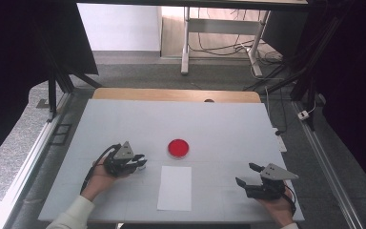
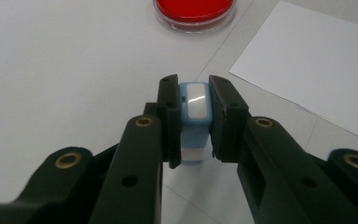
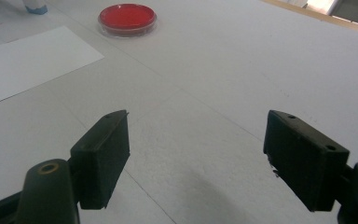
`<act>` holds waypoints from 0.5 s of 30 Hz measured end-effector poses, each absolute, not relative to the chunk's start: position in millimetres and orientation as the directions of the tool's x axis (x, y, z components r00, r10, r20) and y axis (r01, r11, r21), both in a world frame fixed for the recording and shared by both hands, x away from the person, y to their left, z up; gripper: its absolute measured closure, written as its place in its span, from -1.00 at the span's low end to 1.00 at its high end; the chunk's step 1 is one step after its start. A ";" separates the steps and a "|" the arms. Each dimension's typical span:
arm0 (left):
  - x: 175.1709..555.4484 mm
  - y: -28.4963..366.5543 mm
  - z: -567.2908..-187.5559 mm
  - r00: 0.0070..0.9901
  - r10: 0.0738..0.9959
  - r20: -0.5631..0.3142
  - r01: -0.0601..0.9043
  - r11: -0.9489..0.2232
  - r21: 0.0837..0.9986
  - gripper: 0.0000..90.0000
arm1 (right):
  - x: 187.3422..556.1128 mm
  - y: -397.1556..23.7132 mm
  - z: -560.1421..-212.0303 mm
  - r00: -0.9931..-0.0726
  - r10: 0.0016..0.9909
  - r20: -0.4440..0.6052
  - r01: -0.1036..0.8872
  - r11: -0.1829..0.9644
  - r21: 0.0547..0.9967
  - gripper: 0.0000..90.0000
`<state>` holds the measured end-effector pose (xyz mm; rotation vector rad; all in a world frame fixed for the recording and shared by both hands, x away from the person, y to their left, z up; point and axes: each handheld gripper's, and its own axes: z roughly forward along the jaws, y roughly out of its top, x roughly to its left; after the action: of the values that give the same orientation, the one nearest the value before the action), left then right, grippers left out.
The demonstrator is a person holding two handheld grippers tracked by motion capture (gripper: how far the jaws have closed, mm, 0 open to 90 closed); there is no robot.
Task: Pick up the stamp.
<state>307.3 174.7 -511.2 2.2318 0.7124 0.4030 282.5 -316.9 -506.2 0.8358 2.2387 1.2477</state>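
My left tool point(image 2: 195, 121) clamps the small blue-and-white block point(image 2: 195, 105); my right tool point(image 3: 198, 158) gapes empty. Gripped off-centre, the block could twist out when lifted.

Small light-blue block point(image 2: 195, 116) with a glossy white top panel, standing upright on the table, pressed on both sides, near the red-filled petri dish point(image 2: 195, 10), well short of it.

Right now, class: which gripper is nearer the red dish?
Left. The left gripper, shut on a small blue-and-white block, sits just beside the red dish; the right gripper waits open, farther off beyond the white paper.
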 end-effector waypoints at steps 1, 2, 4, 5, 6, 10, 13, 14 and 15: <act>307.2 175.3 -510.8 0.795 0.603 0.066 0.367 -0.564 0.740 0.67 | 282.5 -316.7 -506.4 -0.721 0.688 -0.085 0.288 0.409 0.866 -0.51; 307.2 175.8 -510.4 0.793 0.607 0.060 0.368 -0.555 0.746 0.67 | 282.5 -316.7 -506.4 -0.720 0.688 -0.085 0.288 0.408 0.866 -0.51; 307.3 178.0 -508.5 0.786 0.617 0.043 0.376 -0.531 0.759 0.67 | 282.5 -317.1 -506.1 -0.718 0.690 -0.088 0.289 0.411 0.864 -0.51; 307.3 178.0 -508.5 0.786 0.617 0.043 0.376 -0.531 0.759 0.67 | 282.4 -317.2 -506.0 -0.718 0.690 -0.088 0.288 0.411 0.865 -0.51; 307.1 179.5 -507.1 0.779 0.626 0.036 0.380 -0.517 0.767 0.67 | 282.3 -317.4 -505.8 -0.718 0.690 -0.089 0.287 0.410 0.866 -0.51; 305.5 181.5 -504.7 0.768 0.640 0.016 0.390 -0.489 0.780 0.67 | 281.9 -317.4 -505.7 -0.711 0.697 -0.096 0.286 0.412 0.865 -0.50; 304.6 183.4 -502.1 0.765 0.644 -0.009 0.398 -0.460 0.794 0.67 | 281.9 -317.5 -505.7 -0.708 0.700 -0.095 0.288 0.410 0.866 -0.50; 304.5 184.1 -501.4 0.763 0.646 -0.021 0.402 -0.448 0.798 0.67 | 282.0 -317.5 -505.7 -0.707 0.701 -0.095 0.289 0.409 0.866 -0.50; 304.3 184.5 -500.5 0.762 0.647 -0.031 0.405 -0.439 0.802 0.67 | 282.2 -317.6 -505.8 -0.705 0.702 -0.097 0.288 0.409 0.866 -0.50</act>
<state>304.3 184.5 -500.5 2.0897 0.7857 0.3547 282.2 -317.6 -505.8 0.8444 2.2194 1.2345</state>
